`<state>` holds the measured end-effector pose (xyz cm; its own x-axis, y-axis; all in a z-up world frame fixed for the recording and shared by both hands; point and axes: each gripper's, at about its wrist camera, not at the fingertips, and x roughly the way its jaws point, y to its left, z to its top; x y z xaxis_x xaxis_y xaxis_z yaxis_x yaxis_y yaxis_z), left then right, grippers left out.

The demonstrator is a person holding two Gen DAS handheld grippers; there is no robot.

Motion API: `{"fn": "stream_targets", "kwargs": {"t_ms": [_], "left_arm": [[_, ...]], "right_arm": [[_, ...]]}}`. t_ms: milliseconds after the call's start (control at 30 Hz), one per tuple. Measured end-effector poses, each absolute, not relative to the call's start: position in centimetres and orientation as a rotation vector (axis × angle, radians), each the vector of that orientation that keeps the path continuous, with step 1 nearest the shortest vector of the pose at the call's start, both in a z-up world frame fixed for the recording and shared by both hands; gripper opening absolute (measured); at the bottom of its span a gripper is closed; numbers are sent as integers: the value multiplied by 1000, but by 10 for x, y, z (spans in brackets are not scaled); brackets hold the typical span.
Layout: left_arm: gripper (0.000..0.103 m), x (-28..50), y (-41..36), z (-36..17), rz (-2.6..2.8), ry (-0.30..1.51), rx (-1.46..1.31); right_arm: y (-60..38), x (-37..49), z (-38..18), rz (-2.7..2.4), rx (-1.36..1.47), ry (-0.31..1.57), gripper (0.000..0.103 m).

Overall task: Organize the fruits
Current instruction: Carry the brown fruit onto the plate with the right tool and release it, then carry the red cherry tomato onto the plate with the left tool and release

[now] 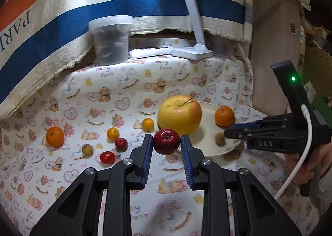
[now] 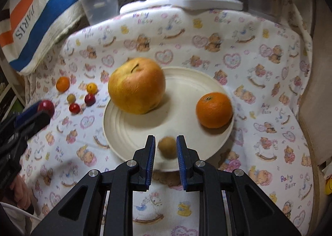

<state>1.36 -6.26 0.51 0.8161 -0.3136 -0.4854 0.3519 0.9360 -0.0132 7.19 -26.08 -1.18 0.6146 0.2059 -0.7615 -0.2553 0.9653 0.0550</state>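
While two hand-held grippers work over a teddy-bear print cloth (image 1: 186, 82), a cream plate (image 2: 186, 82) sits just ahead of the right gripper (image 2: 165, 148) and ahead and to the right of the left gripper (image 1: 166, 142). On the plate, at its far left, rests a large yellow-orange apple (image 2: 137, 85), and a mandarin (image 2: 214, 109) sits at the right rim.

Between the left gripper's blue pads is a small red apple (image 1: 166, 141), both pads touching its sides, so it appears clamped. It looks lifted off the cloth, just short of the plate's near rim. Carrying it on means moving forward and to the right, and this hand is the nearer one for that fruit.

Between the right gripper's fingers, set narrowly apart, lies a small brown fruit (image 2: 167, 147) at the plate's near edge. It is blurred, with a slight gap on each side, so I cannot tell whether it is gripped or released.

Off to the left gripper's left, a second mandarin (image 1: 55, 136), two little yellow-orange fruits (image 1: 113, 133), another brown one (image 1: 87, 149) and two small red fruits (image 1: 107, 157) lie loose on the cloth.
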Motion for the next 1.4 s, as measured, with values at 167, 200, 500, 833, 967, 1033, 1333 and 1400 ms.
{"fn": "stream_targets", "kwargs": {"t_ms": [167,200,500,833,967,1033,1333,1400], "left_arm": [[27,13,-71,6,-397,522,98],[27,15,-72,8,-425,535,82],[27,60,-110,15,-482,732,59],[27,89,-130,-18,-410,903,36],[27,85,-127,-21,-428,876,30],[27,84,-124,-21,-437,870,24],[27,79,-118,-25,-432,869,39],[27,78,-115,-24,-439,849,29]], "right_arm": [[-272,69,3,263,-12,829,22],[-274,68,6,258,-7,816,22],[-289,71,16,216,20,782,22],[-300,69,23,199,44,762,22],[-295,64,26,189,18,735,22],[-294,63,26,192,14,735,23],[-288,65,19,193,-10,763,26],[-288,66,18,196,-9,767,26]]}}
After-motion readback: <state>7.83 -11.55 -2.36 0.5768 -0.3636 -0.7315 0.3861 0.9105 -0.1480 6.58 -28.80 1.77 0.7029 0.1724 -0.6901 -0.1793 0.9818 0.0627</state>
